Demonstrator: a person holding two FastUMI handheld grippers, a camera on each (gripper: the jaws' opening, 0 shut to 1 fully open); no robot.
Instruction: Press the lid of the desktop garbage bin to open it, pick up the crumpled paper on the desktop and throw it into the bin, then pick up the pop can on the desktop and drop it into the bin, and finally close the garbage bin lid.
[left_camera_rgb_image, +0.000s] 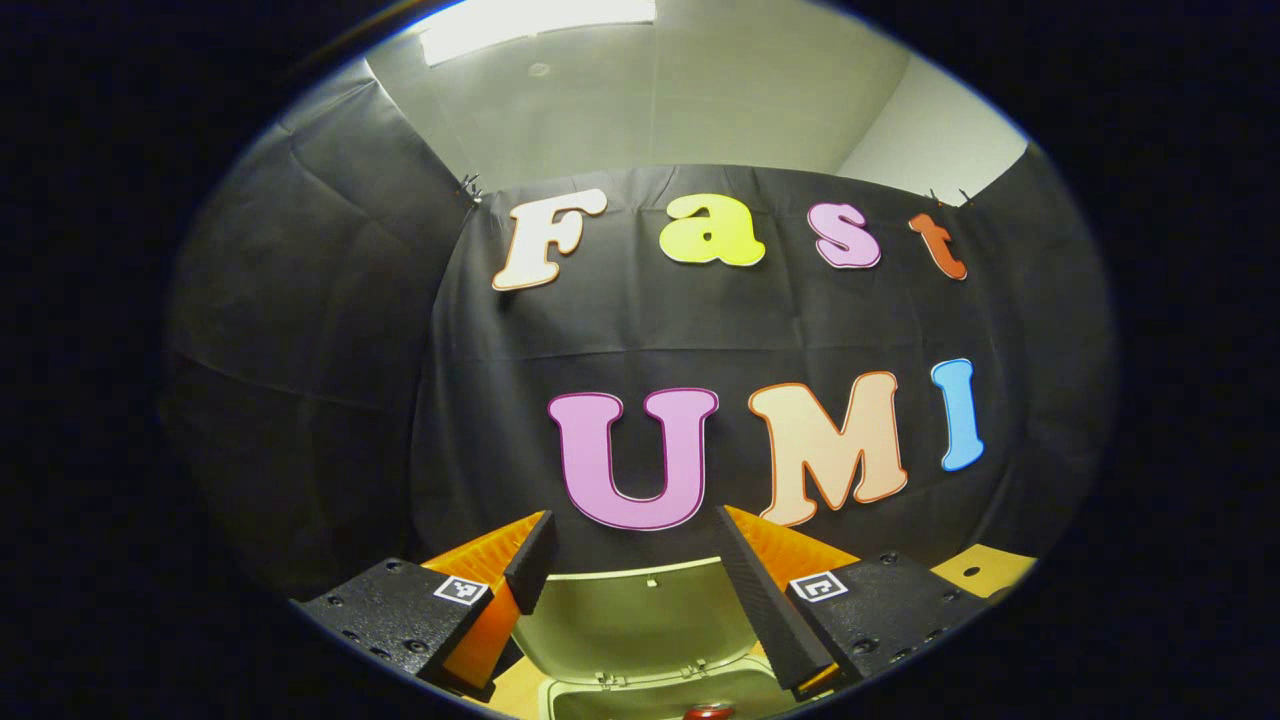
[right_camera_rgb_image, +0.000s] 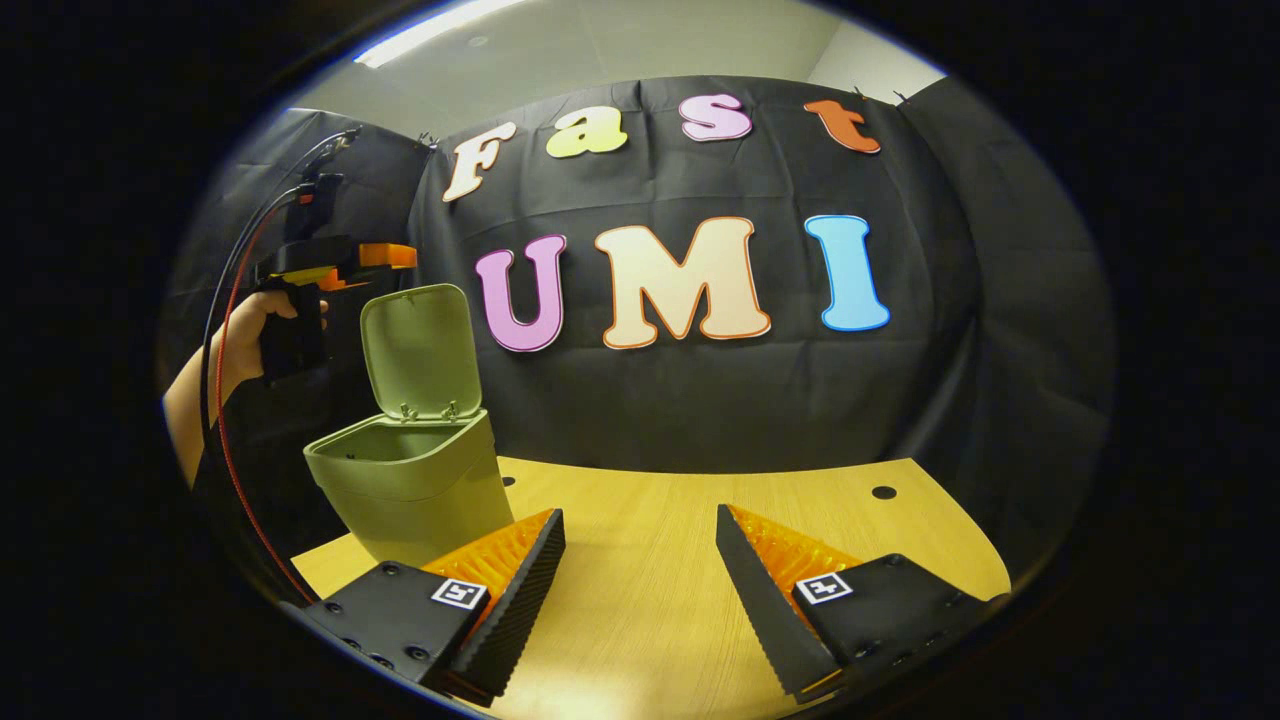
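Both grippers, left (left_camera_rgb_image: 632, 560) and right (right_camera_rgb_image: 640, 555), spread wide, empty. Bin lid (right_camera_rgb_image: 418, 348) upright, looks light plastic, hinged; I'd nudge top edge to close.

Bin (right_camera_rgb_image: 415, 480) on the table (right_camera_rgb_image: 680, 540) at its left edge, before the cloth wall; lid (right_camera_rgb_image: 418, 350) upright behind the opening; left gripper (right_camera_rgb_image: 385, 256) above bin; right gripper (right_camera_rgb_image: 640, 530) over table, right of bin.

wooden desktop (right_camera_rgb_image: 650, 560), black cloth wall (right_camera_rgb_image: 720, 400), ceiling light (left_camera_rgb_image: 535, 25)
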